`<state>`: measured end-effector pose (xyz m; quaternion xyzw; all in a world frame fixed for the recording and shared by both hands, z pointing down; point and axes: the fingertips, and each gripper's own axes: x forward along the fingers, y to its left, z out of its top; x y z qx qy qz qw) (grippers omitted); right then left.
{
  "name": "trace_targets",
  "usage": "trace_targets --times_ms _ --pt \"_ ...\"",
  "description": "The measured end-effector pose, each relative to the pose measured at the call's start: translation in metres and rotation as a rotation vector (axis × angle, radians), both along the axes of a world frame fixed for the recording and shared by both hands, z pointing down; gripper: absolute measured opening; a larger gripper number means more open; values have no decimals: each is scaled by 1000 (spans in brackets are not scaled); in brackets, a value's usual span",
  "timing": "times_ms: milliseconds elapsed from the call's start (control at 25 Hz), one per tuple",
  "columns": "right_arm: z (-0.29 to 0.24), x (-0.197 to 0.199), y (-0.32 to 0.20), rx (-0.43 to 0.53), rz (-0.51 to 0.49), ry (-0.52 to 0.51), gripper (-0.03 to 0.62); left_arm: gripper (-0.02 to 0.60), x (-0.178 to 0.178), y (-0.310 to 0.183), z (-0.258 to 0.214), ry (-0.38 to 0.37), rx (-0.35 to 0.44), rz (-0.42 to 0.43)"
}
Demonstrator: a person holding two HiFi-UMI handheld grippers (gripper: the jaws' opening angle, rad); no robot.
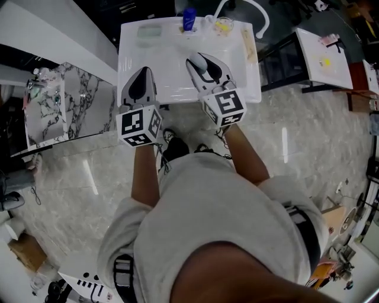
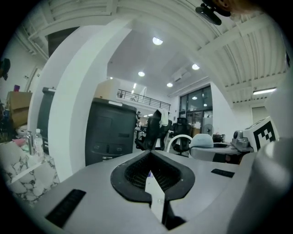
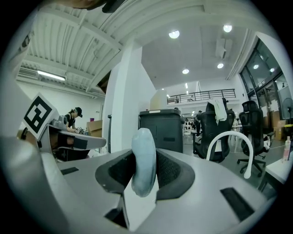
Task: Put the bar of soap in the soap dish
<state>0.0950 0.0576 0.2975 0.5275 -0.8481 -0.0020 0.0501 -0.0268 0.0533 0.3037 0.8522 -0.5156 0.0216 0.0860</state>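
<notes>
My right gripper is shut on a pale blue-green bar of soap, which stands on edge between its pads. It hovers over the white basin counter. At the counter's far left corner lies a pale green soap dish, well beyond both grippers. To the left of the right gripper, my left gripper hangs at the counter's near edge. Its jaws are shut with nothing between them. Neither gripper view shows the dish.
A blue bottle, a small yellow item and a white arched faucet stand along the counter's far edge. A marble-patterned panel is at the left. Another white table is at the right. A dark cabinet and office chairs stand ahead.
</notes>
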Motion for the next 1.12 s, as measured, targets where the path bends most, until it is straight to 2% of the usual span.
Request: trace_targets --times_ms 280,480,640,880,1120 --pt "10 -23 -25 -34 47 44 117 18 -15 -33 15 17 -41 85" --pt "20 -32 -31 -63 66 75 117 18 -15 -43 26 20 -66 171" --pt "32 -36 -34 -97 62 100 117 18 -13 -47 39 24 -96 203" --pt "41 -35 -46 -123 46 116 117 18 -4 -59 50 16 -120 220" --pt "55 -27 -68 -156 23 99 117 18 2 -75 62 -7 -142 192"
